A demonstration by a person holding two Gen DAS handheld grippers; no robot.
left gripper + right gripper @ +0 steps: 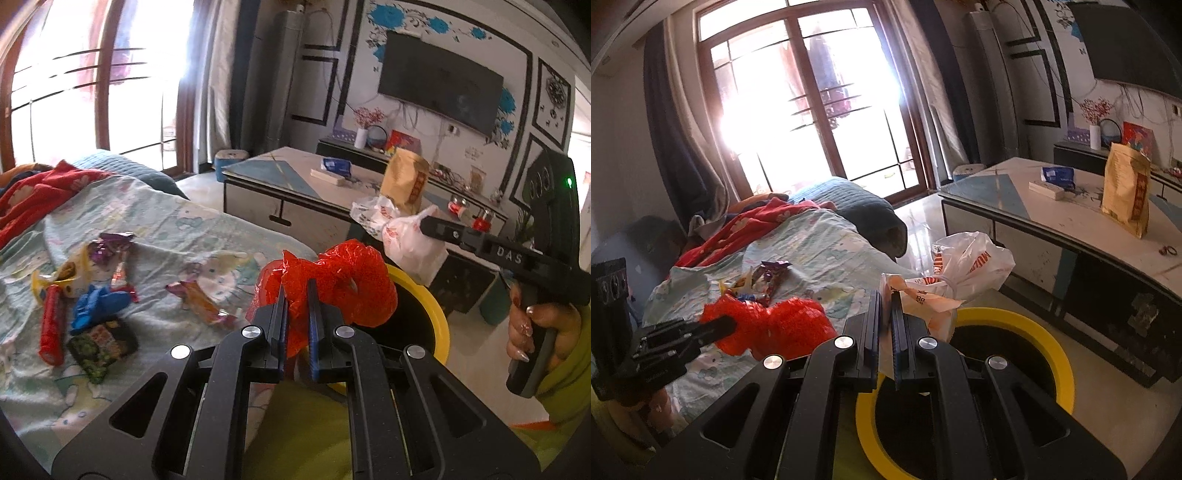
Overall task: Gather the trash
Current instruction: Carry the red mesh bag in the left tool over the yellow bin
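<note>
My left gripper [297, 295] is shut on a crumpled red plastic bag [340, 284], held at the bed's edge beside the yellow-rimmed bin [439, 314]. The red bag also shows in the right wrist view [775, 328]. My right gripper [885, 299] is shut on a white plastic bag with orange print [960, 273], held above the bin's rim [1060, 354]. The white bag also shows in the left wrist view [406, 236]. Several wrappers [88, 299] lie on the bed sheet [184, 229].
A low table [1052, 206] stands beyond the bin with a yellow paper bag [1126, 192], a blue pack [1058, 175] and a white box. A red blanket [750, 225] and a blue pillow [849, 199] lie at the bed's far end. Glass doors are behind.
</note>
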